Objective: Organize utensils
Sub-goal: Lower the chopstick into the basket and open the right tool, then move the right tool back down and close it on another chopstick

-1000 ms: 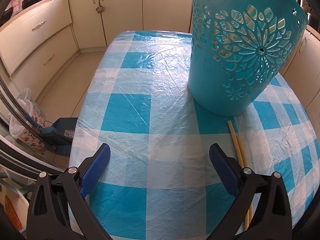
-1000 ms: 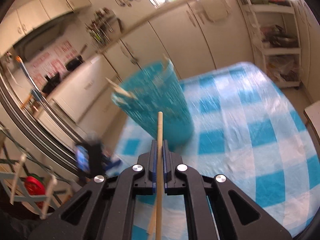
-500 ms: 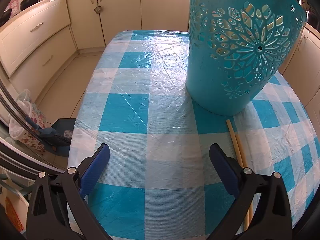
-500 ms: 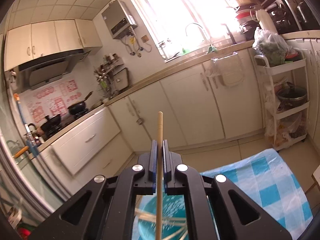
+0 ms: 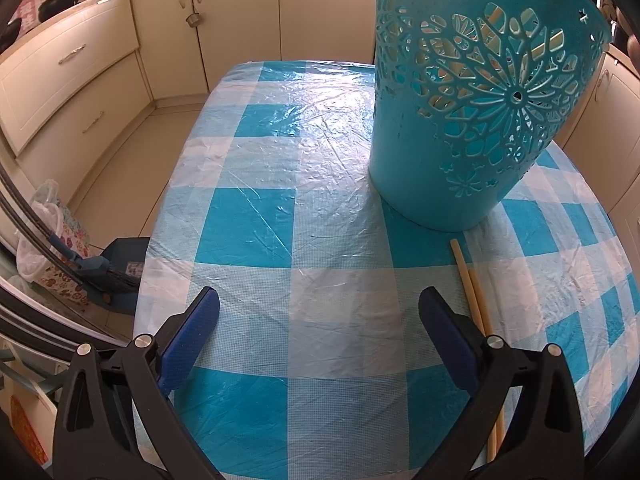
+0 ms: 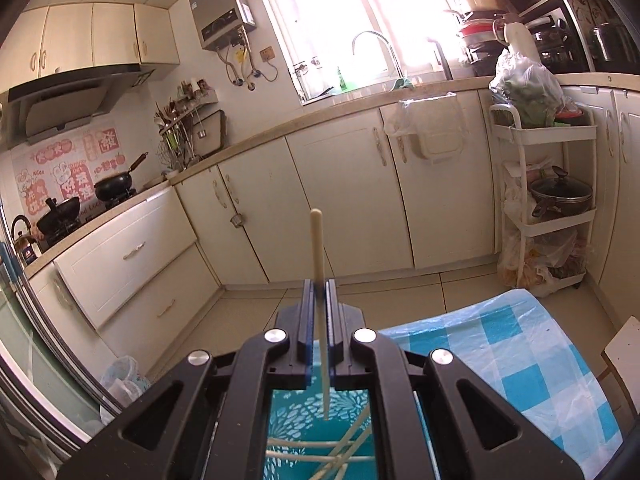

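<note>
Chopstick (image 6: 316,240), thin, stiff and light, stood pinched near its middle by the right gripper (image 6: 319,292) above the perforated teal plastic basket (image 5: 472,100), where others lay. Smooth wood looked slippery. Left gripper (image 5: 316,320) hung spread over the checked tablecloth (image 5: 280,200) beside two more chopsticks (image 5: 474,300).

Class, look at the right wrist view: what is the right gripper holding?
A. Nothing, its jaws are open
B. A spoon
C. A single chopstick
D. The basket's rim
C: the right gripper is shut on one pale chopstick, whose lower end hangs over the teal basket with other chopsticks inside.
</note>
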Demonstrator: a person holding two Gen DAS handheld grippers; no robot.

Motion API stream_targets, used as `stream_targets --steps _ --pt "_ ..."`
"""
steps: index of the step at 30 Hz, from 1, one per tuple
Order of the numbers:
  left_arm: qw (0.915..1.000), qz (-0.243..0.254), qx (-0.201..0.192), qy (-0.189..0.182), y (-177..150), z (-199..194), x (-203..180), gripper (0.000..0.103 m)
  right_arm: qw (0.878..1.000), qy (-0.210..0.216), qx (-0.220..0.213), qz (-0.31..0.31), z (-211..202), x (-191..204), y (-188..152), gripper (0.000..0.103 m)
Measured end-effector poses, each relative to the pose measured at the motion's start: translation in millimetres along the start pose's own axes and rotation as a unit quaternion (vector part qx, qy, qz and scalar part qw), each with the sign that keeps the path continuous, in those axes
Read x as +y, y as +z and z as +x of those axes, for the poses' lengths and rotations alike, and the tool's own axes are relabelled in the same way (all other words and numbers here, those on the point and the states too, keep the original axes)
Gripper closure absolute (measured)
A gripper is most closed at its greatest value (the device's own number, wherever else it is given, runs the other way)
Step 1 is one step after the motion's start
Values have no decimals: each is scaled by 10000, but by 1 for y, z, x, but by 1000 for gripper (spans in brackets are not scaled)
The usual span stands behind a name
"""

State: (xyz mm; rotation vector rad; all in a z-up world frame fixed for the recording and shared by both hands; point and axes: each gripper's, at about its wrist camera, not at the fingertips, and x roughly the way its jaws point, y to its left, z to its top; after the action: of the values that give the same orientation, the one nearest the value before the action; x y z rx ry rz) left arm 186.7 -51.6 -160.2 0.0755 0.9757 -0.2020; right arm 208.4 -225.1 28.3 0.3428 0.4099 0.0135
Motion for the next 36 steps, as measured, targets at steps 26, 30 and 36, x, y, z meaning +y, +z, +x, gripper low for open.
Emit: stream_targets --steps 26,30,36 --pt "9972 -701 -225 -157 0 -4 26 8 9672 -81 2469 -587 -44 -15 -182 86" --pt "9972 -694 -222 -150 0 -4 26 8 9625 -208 2612 -706 -40 -15 -193 86" --pt "9973 -689 -216 -148 0 -5 25 8 9586 -226 2675 -952 -39 -9 -197 86"
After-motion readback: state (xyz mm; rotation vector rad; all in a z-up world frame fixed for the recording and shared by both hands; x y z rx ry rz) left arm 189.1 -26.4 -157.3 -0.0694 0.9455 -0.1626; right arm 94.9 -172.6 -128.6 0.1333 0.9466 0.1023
